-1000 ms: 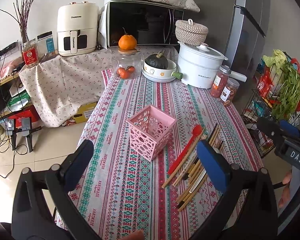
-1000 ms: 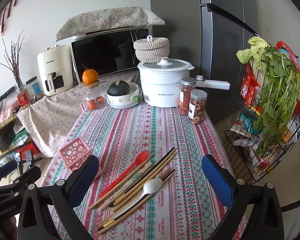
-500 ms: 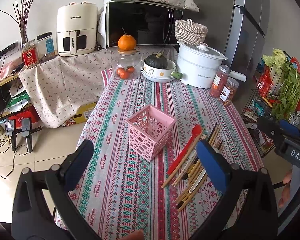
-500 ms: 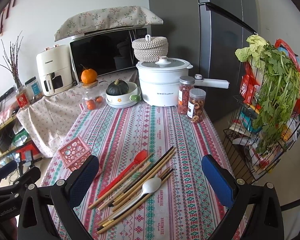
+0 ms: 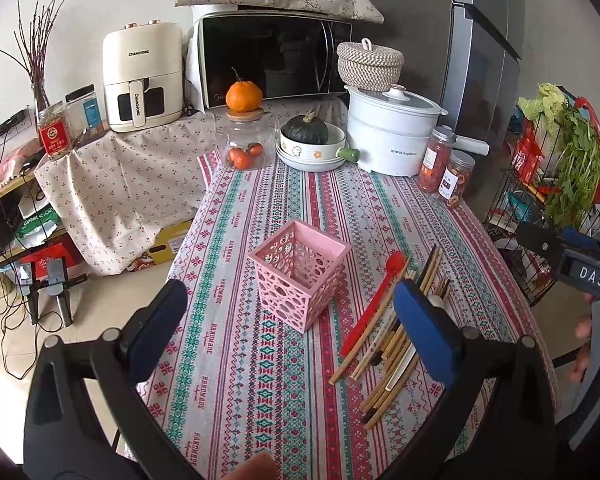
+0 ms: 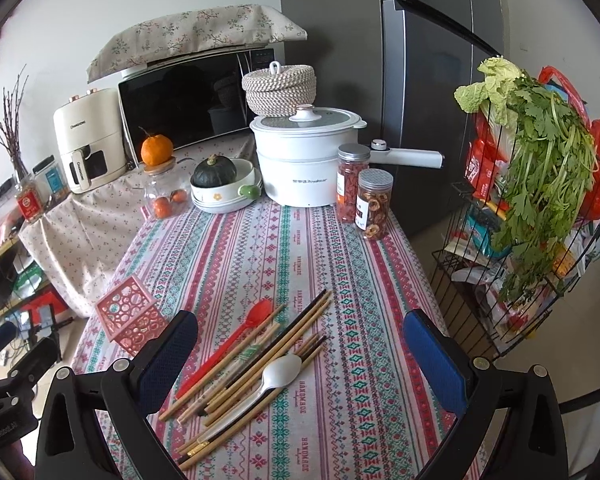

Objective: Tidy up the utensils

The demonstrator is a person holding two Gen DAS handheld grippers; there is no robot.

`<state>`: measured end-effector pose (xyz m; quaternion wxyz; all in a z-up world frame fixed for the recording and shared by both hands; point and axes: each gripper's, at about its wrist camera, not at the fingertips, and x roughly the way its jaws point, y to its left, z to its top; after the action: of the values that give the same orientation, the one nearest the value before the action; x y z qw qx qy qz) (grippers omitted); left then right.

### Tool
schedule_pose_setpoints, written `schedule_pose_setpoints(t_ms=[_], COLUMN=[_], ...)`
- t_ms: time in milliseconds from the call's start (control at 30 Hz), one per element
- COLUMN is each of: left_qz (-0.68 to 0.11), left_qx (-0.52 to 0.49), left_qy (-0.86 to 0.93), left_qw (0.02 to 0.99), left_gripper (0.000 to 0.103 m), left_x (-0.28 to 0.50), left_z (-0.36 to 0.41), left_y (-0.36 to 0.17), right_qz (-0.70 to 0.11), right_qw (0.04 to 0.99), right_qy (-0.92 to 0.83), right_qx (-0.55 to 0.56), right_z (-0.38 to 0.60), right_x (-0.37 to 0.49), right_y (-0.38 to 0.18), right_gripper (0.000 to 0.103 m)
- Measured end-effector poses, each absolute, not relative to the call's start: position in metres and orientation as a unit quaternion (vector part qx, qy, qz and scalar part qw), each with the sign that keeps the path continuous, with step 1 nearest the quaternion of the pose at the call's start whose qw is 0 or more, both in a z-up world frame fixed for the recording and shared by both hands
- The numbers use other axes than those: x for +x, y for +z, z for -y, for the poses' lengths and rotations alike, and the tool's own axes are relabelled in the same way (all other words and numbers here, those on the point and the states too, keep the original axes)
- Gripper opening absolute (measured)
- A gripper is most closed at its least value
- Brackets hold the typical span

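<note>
Right wrist view: the tabletop (image 6: 340, 248) is covered by a patterned cloth. On it, the pink basket (image 6: 130, 316) stands upright at the left, empty as seen from the left wrist. Just beside it lies a loose heap of chopsticks (image 6: 260, 360), with a red spoon (image 6: 236, 340) and a white spoon (image 6: 268, 380) among them. All are judged light, stiff and somewhat slippery; mid-shaft grasps are advised, one piece at a time. The right gripper (image 6: 300, 364) and the left gripper (image 5: 288, 324) are both held spread wide, nothing between the jaws.
</note>
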<state>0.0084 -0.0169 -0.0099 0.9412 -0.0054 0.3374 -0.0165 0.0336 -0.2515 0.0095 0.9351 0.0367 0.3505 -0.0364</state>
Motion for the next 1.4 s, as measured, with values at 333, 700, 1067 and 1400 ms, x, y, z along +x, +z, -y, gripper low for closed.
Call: schedule_pose_setpoints(t_ms=[333,700,1067,1400], left_qz=[-0.402,-0.515,-0.624,-0.643], left_qx=[0.017,0.066,0.115,0.183], left_qy=[-0.103,-0.190,-0.142,-0.129], left_qw=[0.910,0.833,0.760,0.732], left_gripper=[0.102,0.068,0.032,0.028], left_x=[0.036,0.117,0.192,0.205], left_z=[0.047,0.131,0.172,0.192], left_y=[-0.012,-0.034,-0.124,-0.151], right_qz=[-0.415,-0.472,-0.504,-0.514], right_qw=[0.903,0.871,0.845,0.837], right_qy=[-0.071,-0.073,-0.070,-0.066], right_qx=[0.084,0.117,0.165,0.179], right_z=[0.301,0.342,0.365,0.368], right_x=[0.060,0.093,0.114,0.130], right_y=[-0.006,-0.030,-0.054,-0.063], right_gripper=[0.103,0.103,0.103,0.103])
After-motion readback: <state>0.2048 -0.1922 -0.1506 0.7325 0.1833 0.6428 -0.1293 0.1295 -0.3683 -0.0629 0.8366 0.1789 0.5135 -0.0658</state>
